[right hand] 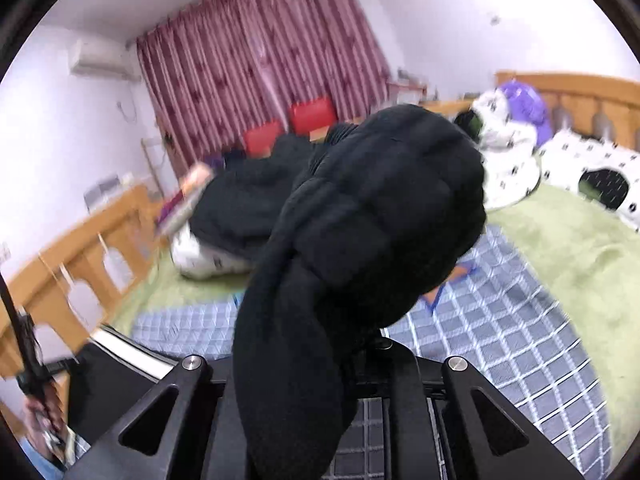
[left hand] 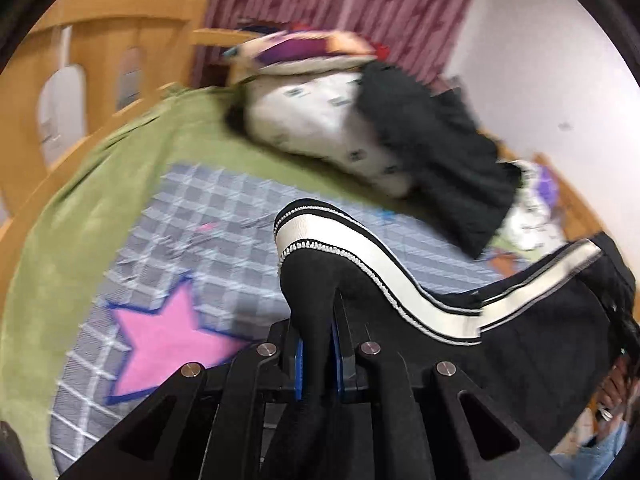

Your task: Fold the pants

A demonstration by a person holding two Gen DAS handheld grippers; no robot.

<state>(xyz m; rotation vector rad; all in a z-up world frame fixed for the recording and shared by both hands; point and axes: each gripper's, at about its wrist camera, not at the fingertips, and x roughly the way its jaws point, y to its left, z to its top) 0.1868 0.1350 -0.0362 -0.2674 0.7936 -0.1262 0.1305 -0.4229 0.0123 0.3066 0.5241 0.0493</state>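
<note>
Pants [left hand: 520, 332] clamped in both claws [left hand: 316, 344] [right hand: 360, 344].

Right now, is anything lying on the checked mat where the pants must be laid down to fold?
Nothing visible lies on the checked mat. Both grippers hold the black pants above it. The dark clothes pile sits further back, on the green blanket.

Two black hand-held grippers, and a little of the person

We see on the left gripper [left hand: 318, 344] black angular arms with round silver screws and blue pads on the inner side; the right gripper [right hand: 320, 364] has the same black arms with triangular holes and silver screws. The person wears light blue jeans [left hand: 596, 452].
</note>
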